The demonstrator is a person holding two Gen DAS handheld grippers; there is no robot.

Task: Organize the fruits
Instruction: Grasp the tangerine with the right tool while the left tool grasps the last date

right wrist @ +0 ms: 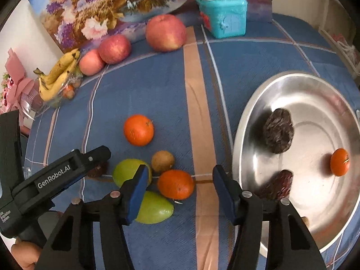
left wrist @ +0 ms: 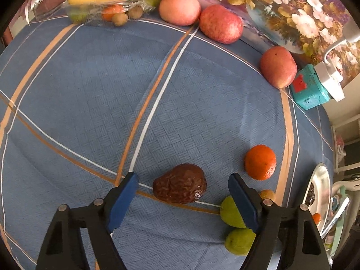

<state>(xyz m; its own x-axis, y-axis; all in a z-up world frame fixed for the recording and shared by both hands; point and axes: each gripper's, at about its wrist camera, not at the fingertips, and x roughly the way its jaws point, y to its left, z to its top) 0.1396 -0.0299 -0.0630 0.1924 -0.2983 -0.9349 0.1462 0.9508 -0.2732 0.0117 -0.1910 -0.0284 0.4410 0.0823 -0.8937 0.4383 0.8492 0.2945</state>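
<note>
In the left wrist view my left gripper (left wrist: 182,200) points down at the blue cloth, with a dark brown wrinkled fruit (left wrist: 180,183) lying between its blue pads. There is a gap on both sides, so it is open. In the right wrist view my right gripper (right wrist: 181,193) straddles an orange (right wrist: 175,184), its pads clear of the peel, also open. To the right stands a steel bowl (right wrist: 245,139) holding two dark wrinkled fruits (right wrist: 279,132) and a small orange (right wrist: 339,162). One finger of the left gripper (right wrist: 94,157) shows at the left, over the brown fruit.
Two green fruits (right wrist: 126,171), a small brown fruit (right wrist: 162,160) and another orange (right wrist: 138,130) lie close around the right gripper. At the back stand three apples (right wrist: 165,32), bananas (right wrist: 58,76) on a clear dish, a teal box (right wrist: 222,16) and a flower painting (right wrist: 101,6).
</note>
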